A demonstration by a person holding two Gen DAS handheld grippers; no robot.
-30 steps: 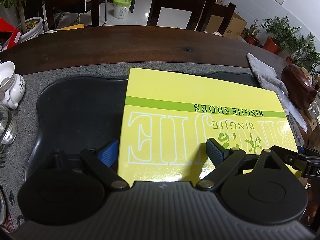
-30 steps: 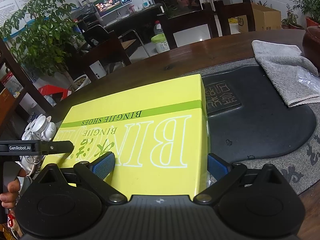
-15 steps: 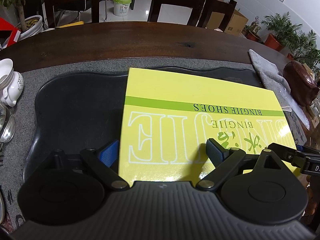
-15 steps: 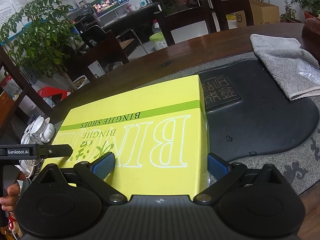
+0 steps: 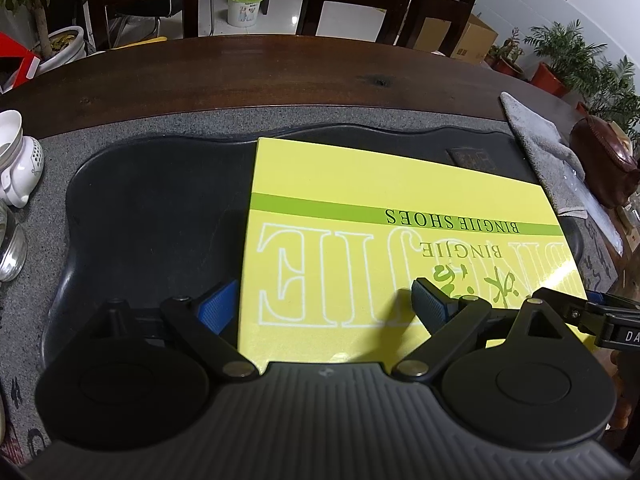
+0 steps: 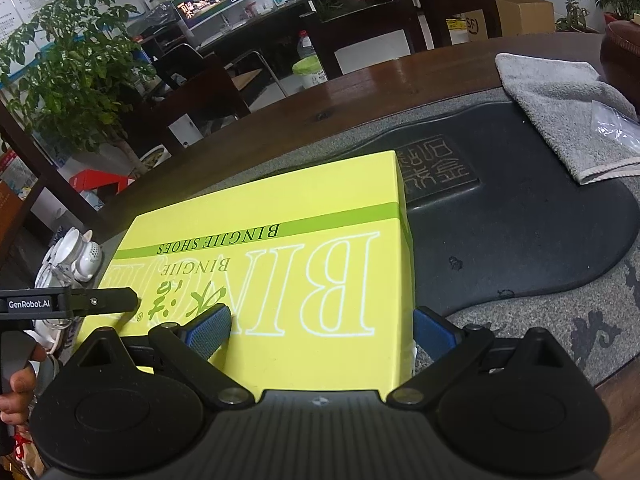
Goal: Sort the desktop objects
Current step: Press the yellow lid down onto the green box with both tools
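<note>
A yellow-green shoe box printed "BINGJIE SHOES" lies closed on the black stone tray. My left gripper is open wide across the box's near left corner. Its left pad is beside the left wall and its right pad is over the lid. My right gripper is open wide across the near right corner, with one pad beside the right wall. Whether the pads press the box I cannot tell.
A grey towel with a clear plastic bag lies at the tray's right end, beside a brown pot. White tea cups stand at the left. A hand holds the left gripper. Chairs stand beyond the table.
The box keeps its place between my fingers while the table shifts behind it. The engraved seal on the tray has come out from behind the box's far edge.
</note>
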